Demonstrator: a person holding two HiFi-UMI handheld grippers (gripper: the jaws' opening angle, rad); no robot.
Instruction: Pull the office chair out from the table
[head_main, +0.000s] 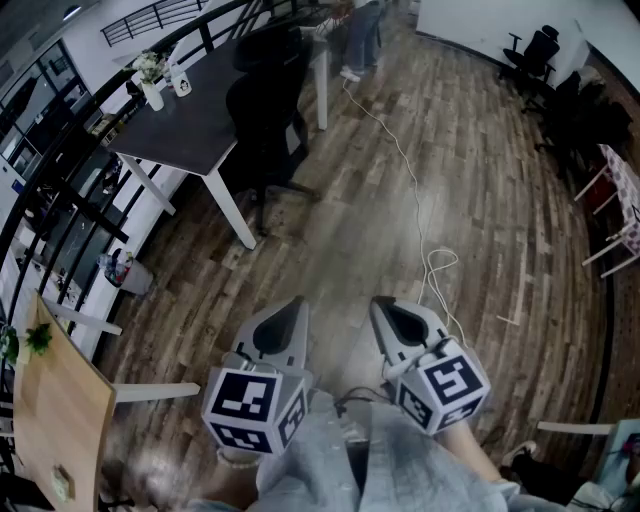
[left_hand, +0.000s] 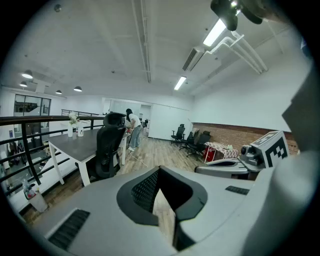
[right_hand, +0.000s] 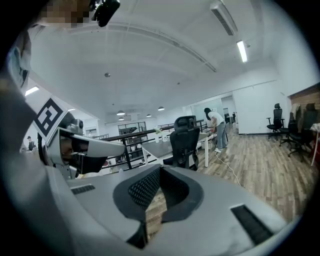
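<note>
Floor (head_main: 480, 200) of wood planks fills most of what I see in the head view. At the upper left stands the dark-topped table (head_main: 195, 125) on white legs, set along a black railing. The chair (head_main: 265, 110), black and high-backed, is pushed up against the table's long side away from the railing, with its back just beside the edge.

It lies well apart from both grippers, ahead of them and a little to the left, with bare planks between. I hold the left gripper (head_main: 292, 305) and the right gripper (head_main: 382, 305) side by side, low in the head view and close to my body, both pointing forward.

In the left gripper view the chair sits left of the jaws' line. In the right gripper view it stands almost straight above the jaws, with its back towards me. Each gripper's jaws are drawn together, with only a thin sliver of floor showing between them, and neither grips anything.

A person (head_main: 360, 30) stands bent over at the table's far end. A white cable (head_main: 412, 175) runs from there across the planks and ends in a loop just ahead of the right gripper. A vase (head_main: 152, 92) of flowers stands on the table's corner by the railing.
</note>
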